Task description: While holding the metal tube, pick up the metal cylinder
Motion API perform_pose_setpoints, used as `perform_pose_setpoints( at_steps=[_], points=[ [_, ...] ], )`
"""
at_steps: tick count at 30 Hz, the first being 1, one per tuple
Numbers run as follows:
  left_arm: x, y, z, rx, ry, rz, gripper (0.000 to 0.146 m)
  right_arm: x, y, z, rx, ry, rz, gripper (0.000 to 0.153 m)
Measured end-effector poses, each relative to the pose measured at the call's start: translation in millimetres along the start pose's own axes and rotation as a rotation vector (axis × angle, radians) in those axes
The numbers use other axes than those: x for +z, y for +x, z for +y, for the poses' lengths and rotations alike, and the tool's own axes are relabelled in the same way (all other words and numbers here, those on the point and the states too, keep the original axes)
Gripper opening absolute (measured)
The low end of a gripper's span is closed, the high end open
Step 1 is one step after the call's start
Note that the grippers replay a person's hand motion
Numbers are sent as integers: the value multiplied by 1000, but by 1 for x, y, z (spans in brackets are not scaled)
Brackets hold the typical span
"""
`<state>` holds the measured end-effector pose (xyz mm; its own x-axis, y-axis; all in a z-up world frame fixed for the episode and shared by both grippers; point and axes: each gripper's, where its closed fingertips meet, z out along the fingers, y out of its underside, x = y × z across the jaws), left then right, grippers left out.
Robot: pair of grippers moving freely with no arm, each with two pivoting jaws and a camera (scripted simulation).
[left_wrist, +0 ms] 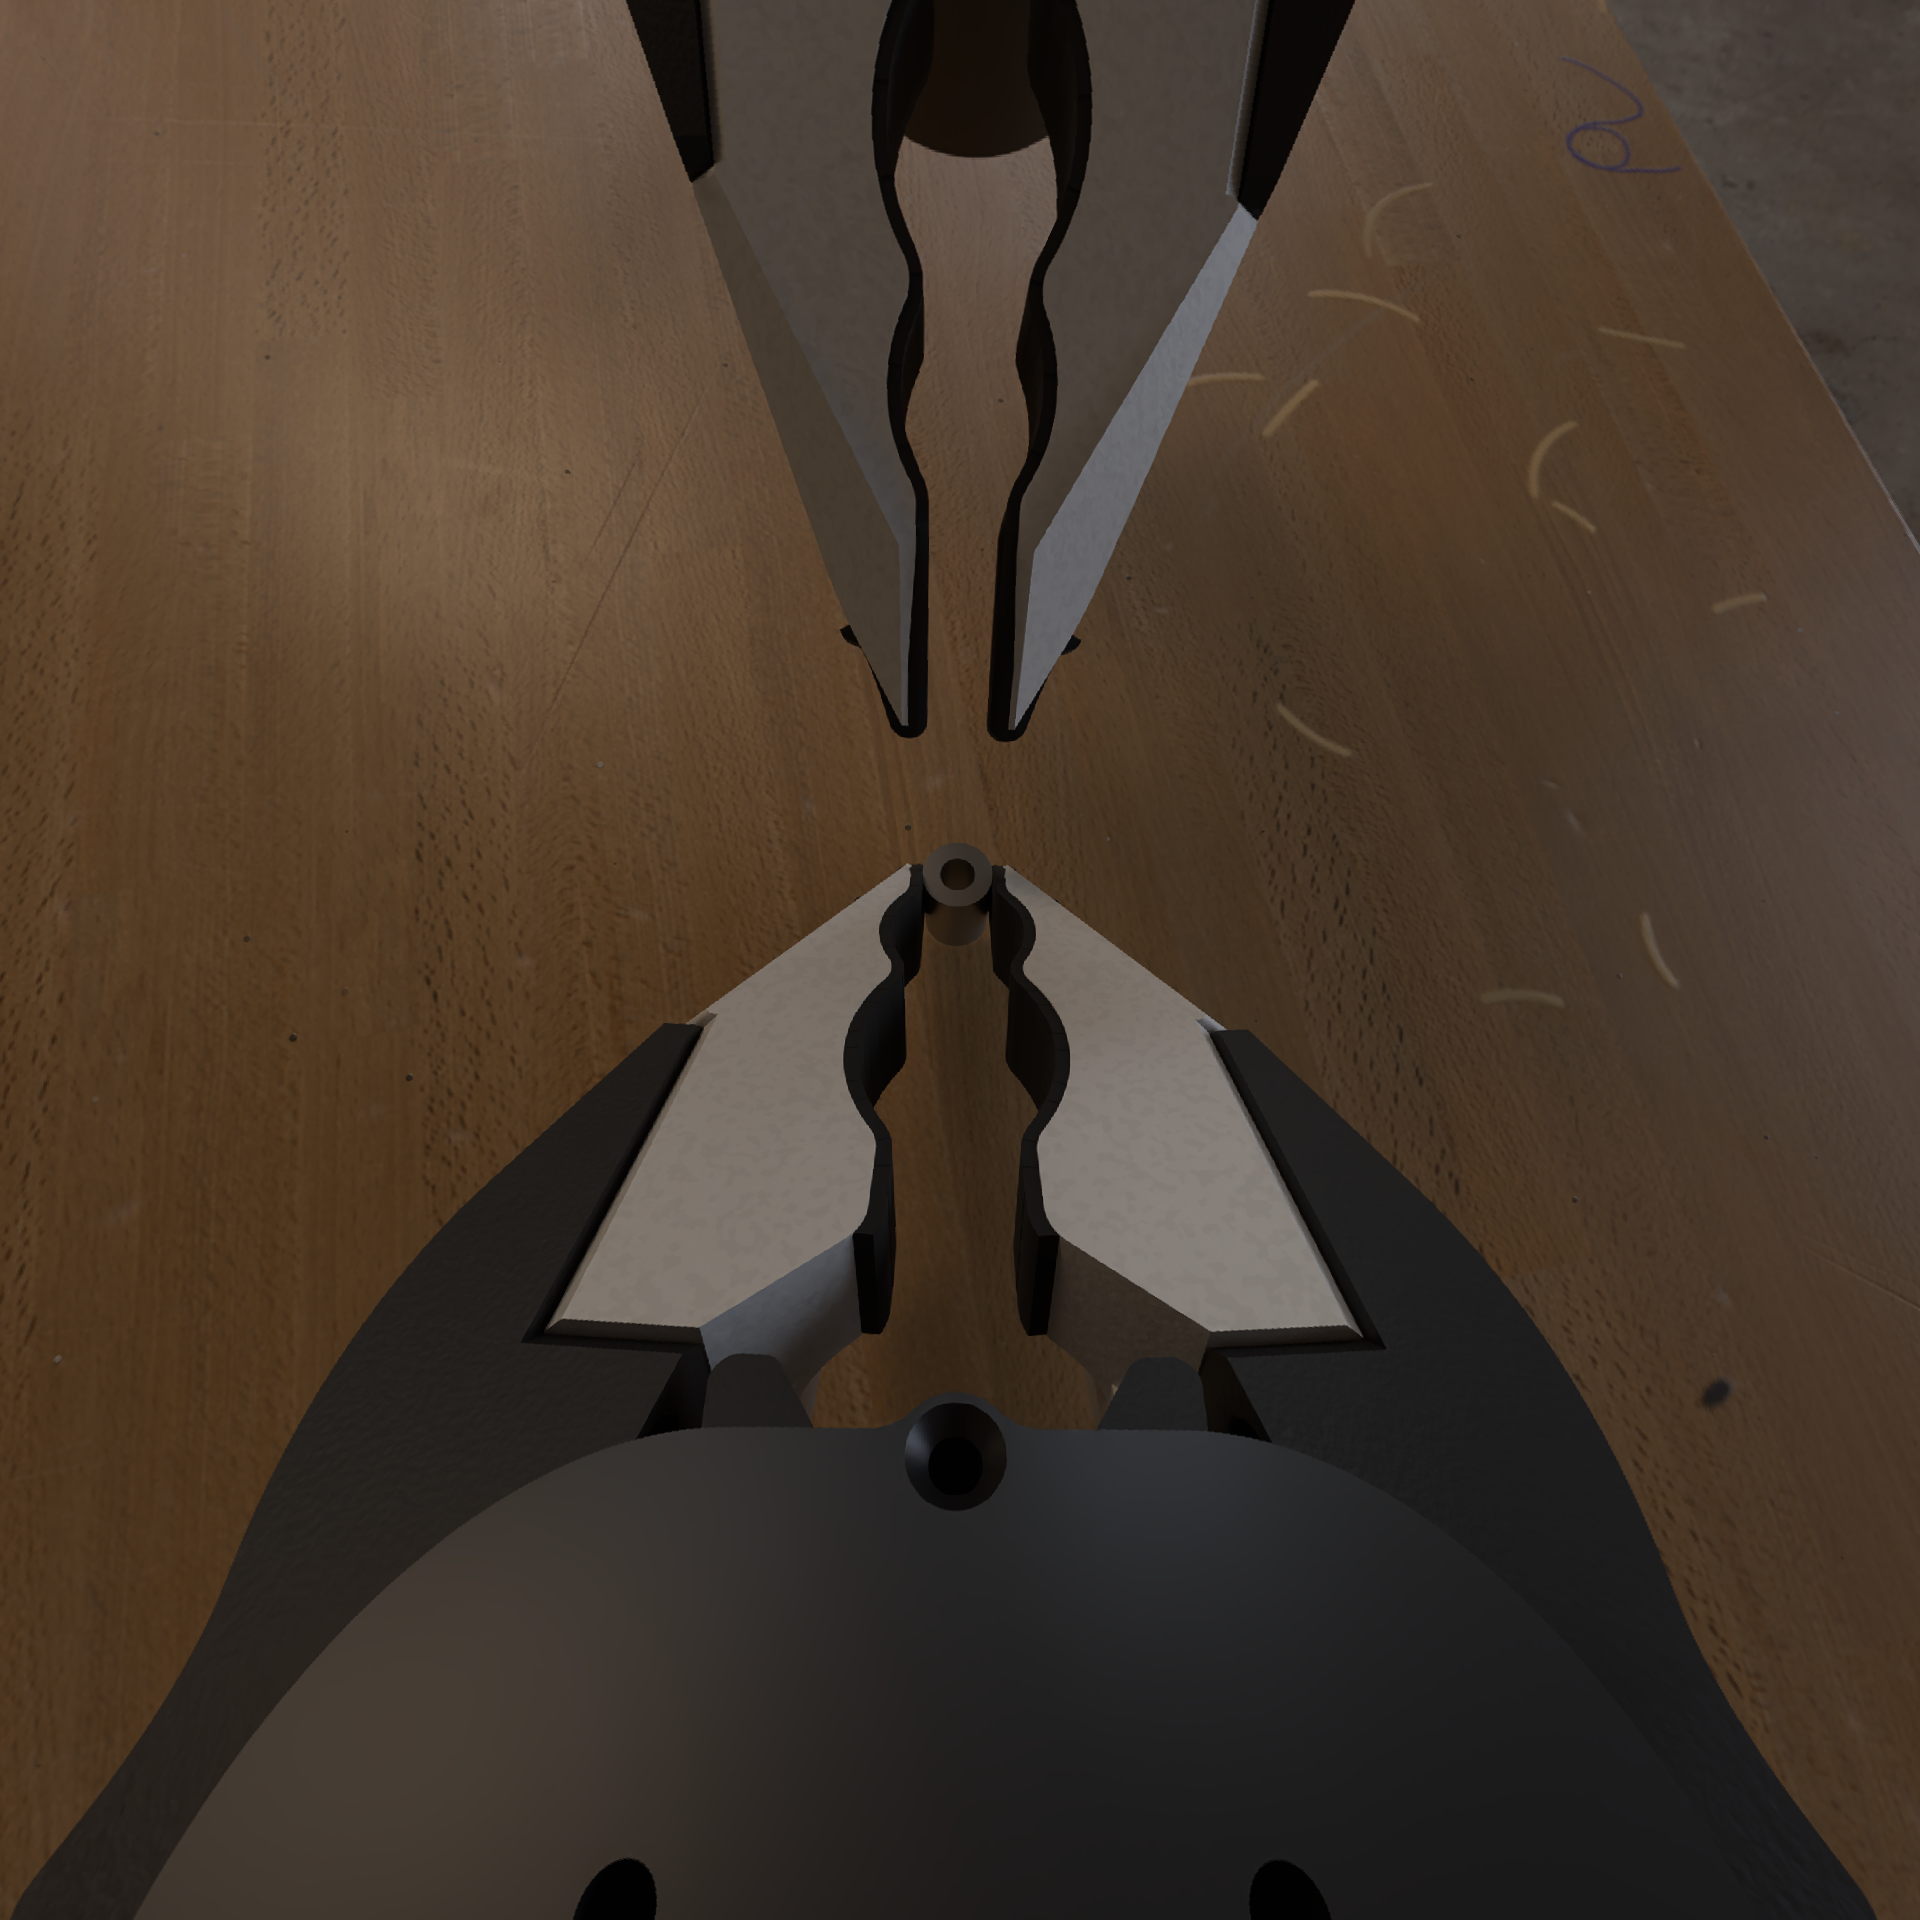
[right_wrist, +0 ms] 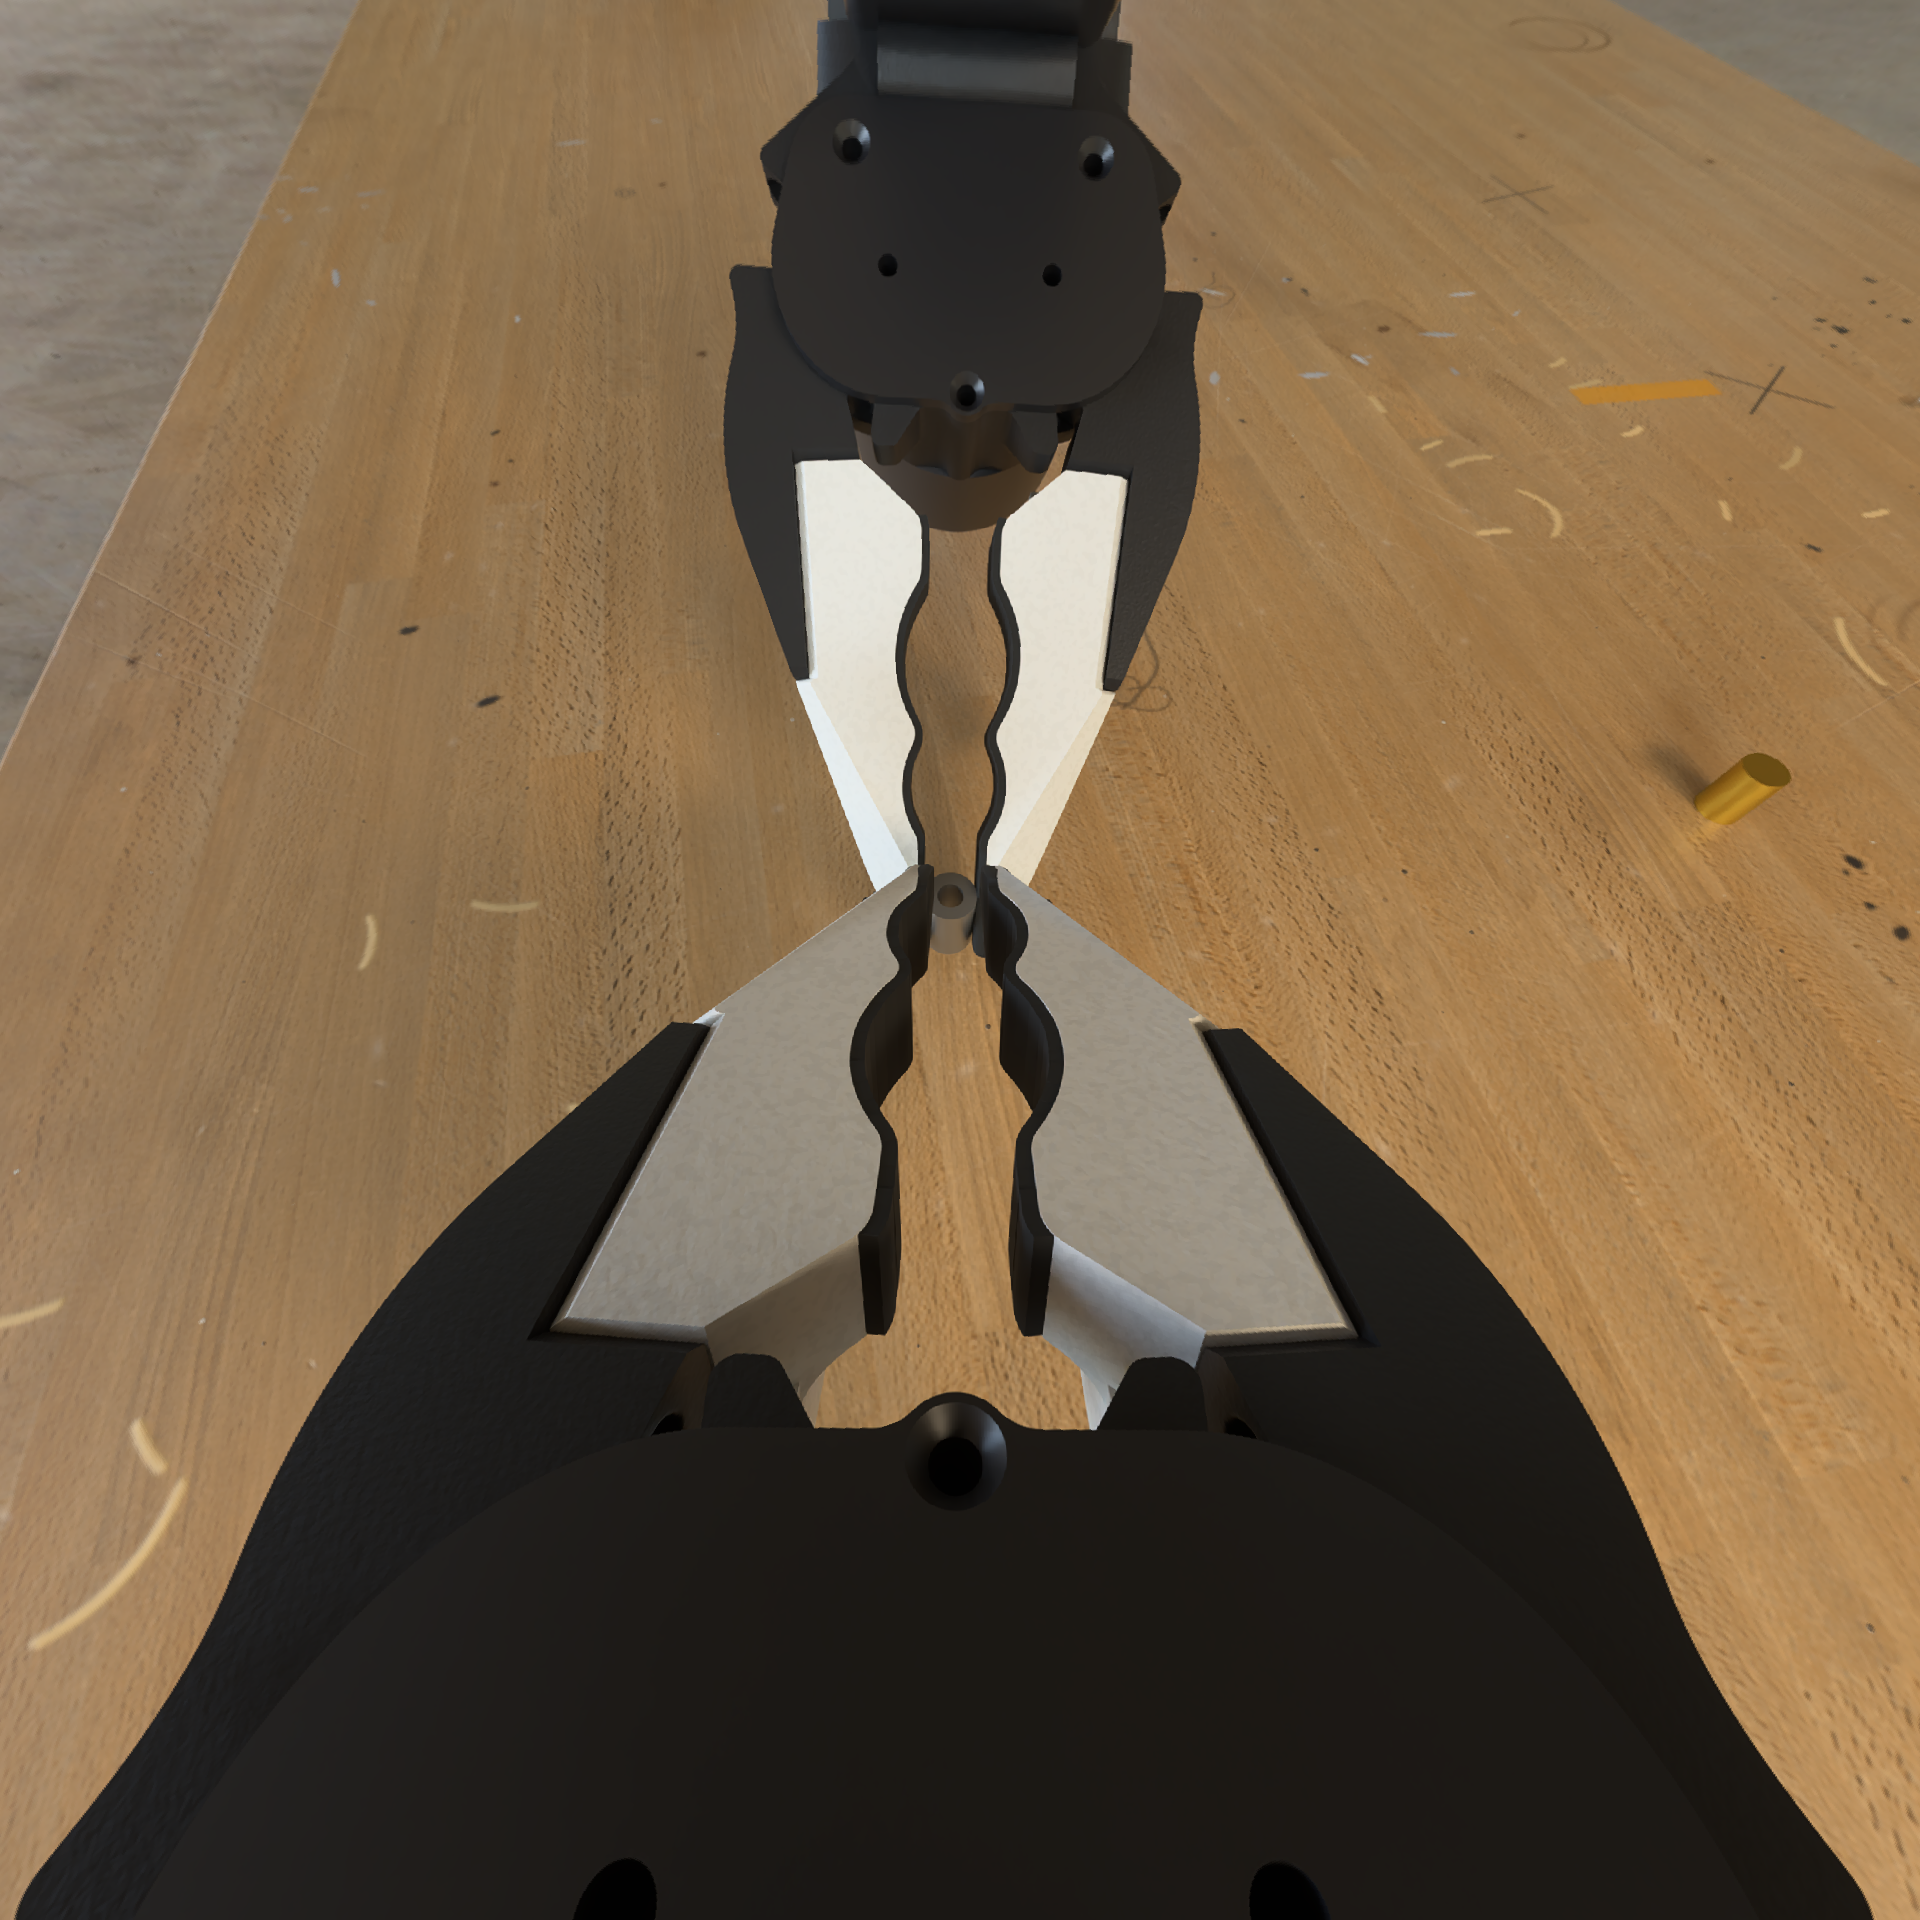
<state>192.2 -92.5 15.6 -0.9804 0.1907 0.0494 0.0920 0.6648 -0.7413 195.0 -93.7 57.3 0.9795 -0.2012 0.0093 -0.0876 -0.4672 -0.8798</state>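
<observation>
My left gripper (left_wrist: 958, 881) is shut on a small grey metal tube (left_wrist: 958, 909), gripped upright at the very fingertips above the wooden table (left_wrist: 416, 623). My right gripper (left_wrist: 956, 727) faces it tip to tip, a short gap away, jaws narrowly open with nothing between them. In the right wrist view my right gripper (right_wrist: 954, 885) looks straight at the tube (right_wrist: 954, 923) held by the left gripper (right_wrist: 954, 864). A gold-coloured metal cylinder (right_wrist: 1740, 790) lies on its side on the table, far off to the right. It is not in the left wrist view.
The wooden table (right_wrist: 416, 727) bears pale scratch marks, pen marks and an orange strip (right_wrist: 1642, 392). Its left edge (right_wrist: 187, 416) borders grey floor in the right wrist view. In the left wrist view the table's right edge (left_wrist: 1766, 260) runs at the upper right.
</observation>
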Motion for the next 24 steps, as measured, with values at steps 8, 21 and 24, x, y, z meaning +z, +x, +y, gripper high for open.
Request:
perform_pose_setpoints(
  at_steps=[8, 21, 24],
  points=[
    [0, 0, -1, 3, 1, -4, 12, 3, 0, 8, -4, -56, 13, 10],
    [1, 0, -1, 9, 28, -10, 12, -36, -22, -9, 63, 12, 185, 30],
    [1, 0, -1, 5, 37, -4, 12, -75, -6, -26, 97, 155, 395, 27]
  ],
)
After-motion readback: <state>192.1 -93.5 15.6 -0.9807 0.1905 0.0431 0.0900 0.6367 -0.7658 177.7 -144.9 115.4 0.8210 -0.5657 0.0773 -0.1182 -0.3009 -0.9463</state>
